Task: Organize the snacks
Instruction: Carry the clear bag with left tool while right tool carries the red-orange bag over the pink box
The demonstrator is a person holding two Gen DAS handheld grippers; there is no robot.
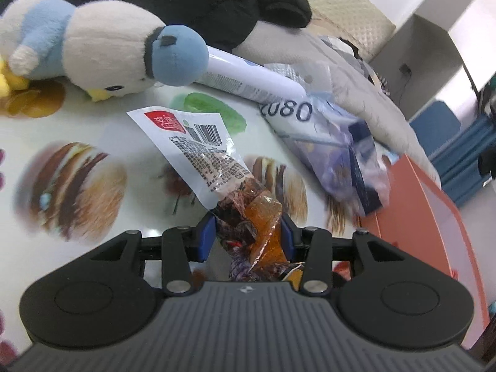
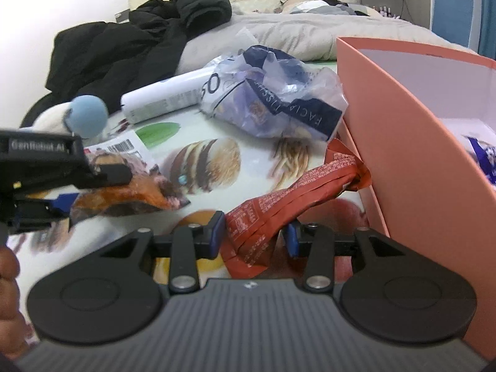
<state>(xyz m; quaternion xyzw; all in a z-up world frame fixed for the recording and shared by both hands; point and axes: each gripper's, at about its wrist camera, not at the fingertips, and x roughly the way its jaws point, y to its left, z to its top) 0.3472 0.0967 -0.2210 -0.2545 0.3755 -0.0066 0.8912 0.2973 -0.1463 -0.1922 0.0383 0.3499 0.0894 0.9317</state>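
Left wrist view, left to right. At far left I see a plush bird [image 1: 102,46], blue and cream, lying on the food-print tablecloth [image 1: 71,183] with a black jacket [image 1: 192,3] heaped behind it. At centre, my left gripper [image 1: 248,235] has its 2 blue pads [image 1: 207,232] pressed in on the crumpled amber end of a clear snack packet [image 1: 201,155]; the packet's white labelled end, with a red logo and a barcode, sticks out forward over the cloth. Beyond it lies a white tube [image 1: 248,77] on its side, one end tucked under the plush bird's tail. To the right sits a crumpled facial-tissue pack [image 1: 334,148], and at the right edge I see the wall of the orange box [image 1: 434,210], just beside the tissue pack.

Right wrist view, left to right. At far left my left gripper [image 2: 66,203] comes in from the side, clamped on the same snack packet [image 2: 130,186], which hangs low over the cloth; I cannot tell whether it touches. At centre, my right gripper [image 2: 254,235] is closed most of the way on the near end of a red snack packet [image 2: 294,195]: the left pad presses on it, while whether the right pad touches I cannot tell. The packet's far end reaches up against the outer wall of the orange box [image 2: 418,155]. Inside the box, at the right edge, I see part of a blue-and-white wrapper [image 2: 483,155]. Behind, a beige blanket [image 2: 310,31] covers a bed.
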